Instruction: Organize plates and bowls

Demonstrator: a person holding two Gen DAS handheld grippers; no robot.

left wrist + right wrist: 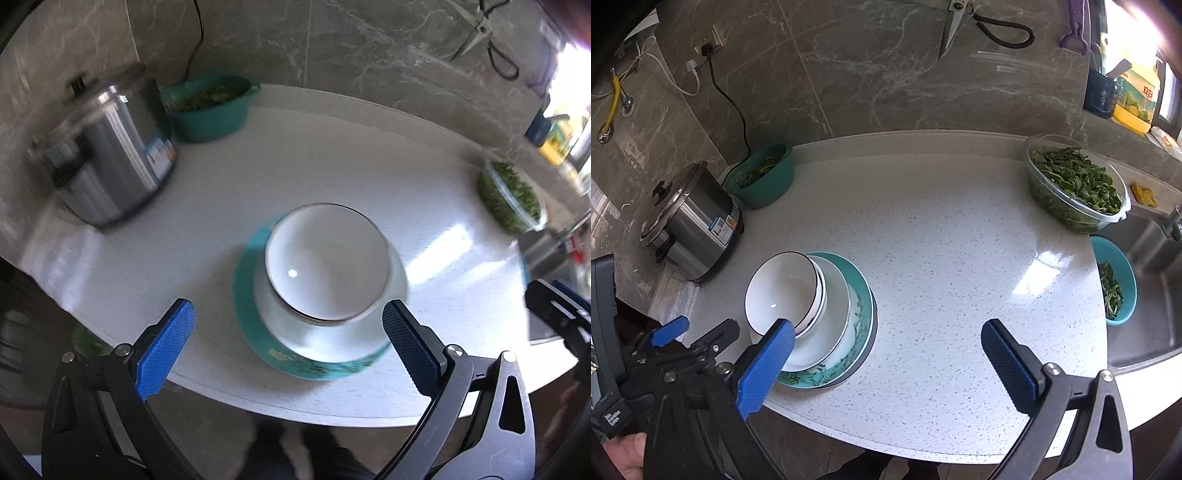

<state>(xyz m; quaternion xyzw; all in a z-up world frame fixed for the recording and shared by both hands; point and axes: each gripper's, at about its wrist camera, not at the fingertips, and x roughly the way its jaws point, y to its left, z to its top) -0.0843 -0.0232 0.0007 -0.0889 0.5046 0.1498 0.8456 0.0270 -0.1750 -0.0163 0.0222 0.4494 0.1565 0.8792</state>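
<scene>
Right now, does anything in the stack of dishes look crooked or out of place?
Yes. In the right wrist view the white bowls sit off-centre, shifted toward the left edge of the white plate and teal plate below. The stack therefore looks lopsided. Nothing appears spilled or broken. Both grippers are open and hold nothing.

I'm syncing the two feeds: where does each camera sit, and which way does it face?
Left wrist: on the left hand-held gripper, looking down at the stacked bowls; open blue fingers show.
Right wrist: on the right hand-held gripper, facing the counter; a thumb shows.
Shared: bowls, steel cooker, each other's gripper.
</scene>
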